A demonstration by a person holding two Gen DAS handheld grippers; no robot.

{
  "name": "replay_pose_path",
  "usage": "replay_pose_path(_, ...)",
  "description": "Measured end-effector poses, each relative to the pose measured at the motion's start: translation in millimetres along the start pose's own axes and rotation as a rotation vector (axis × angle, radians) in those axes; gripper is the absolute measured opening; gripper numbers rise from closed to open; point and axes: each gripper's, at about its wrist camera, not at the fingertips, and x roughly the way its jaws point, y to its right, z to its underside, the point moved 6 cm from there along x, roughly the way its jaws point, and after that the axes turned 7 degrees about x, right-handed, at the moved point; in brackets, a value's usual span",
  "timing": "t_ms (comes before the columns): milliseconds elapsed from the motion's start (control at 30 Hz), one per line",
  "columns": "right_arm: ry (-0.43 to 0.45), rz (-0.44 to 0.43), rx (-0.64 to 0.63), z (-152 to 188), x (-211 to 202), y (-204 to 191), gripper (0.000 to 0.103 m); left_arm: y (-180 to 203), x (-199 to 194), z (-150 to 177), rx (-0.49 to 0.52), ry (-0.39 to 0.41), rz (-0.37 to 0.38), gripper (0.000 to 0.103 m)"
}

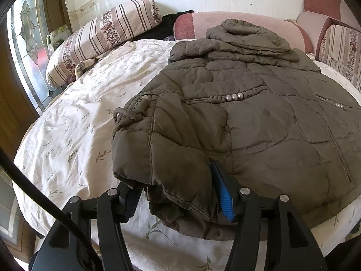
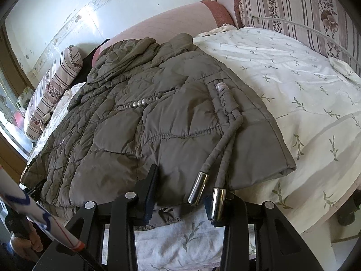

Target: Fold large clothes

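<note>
Spread across the white leaf-print bedsheet [image 1: 67,122], with the olive-brown quilted puffer jacket [image 1: 259,117] hem pinched in the left gripper [image 1: 180,194] and bracketed by the right gripper [image 2: 182,194], jaws wide; likely soft, bulky, slippery: grip hem corners, not metal-tipped drawcords [image 2: 216,158].

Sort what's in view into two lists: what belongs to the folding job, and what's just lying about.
Belongs to the job:
- quilted jacket, spread on the bed
- left gripper, jaws around the jacket's hem corner
- right gripper, jaws around the hem
- drawcords with metal tips

Just lying about:
- floral bedsheet
- striped bolster
- pink cushion
- dark garment behind the bolster
</note>
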Motion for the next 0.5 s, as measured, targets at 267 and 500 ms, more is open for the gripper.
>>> replay_pose_path(267, 0.000, -0.001, 0.001, 0.2, 0.0, -0.3, 0.039, -2.6, 1.2, 0.4, -0.009, -0.003, -0.011, 0.065)
replay_pose_path(500, 0.002, 0.001, -0.002, 0.3, 0.0, -0.5, 0.039, -6.1, 3.9, 0.6, -0.038, -0.017, 0.000, 0.070)
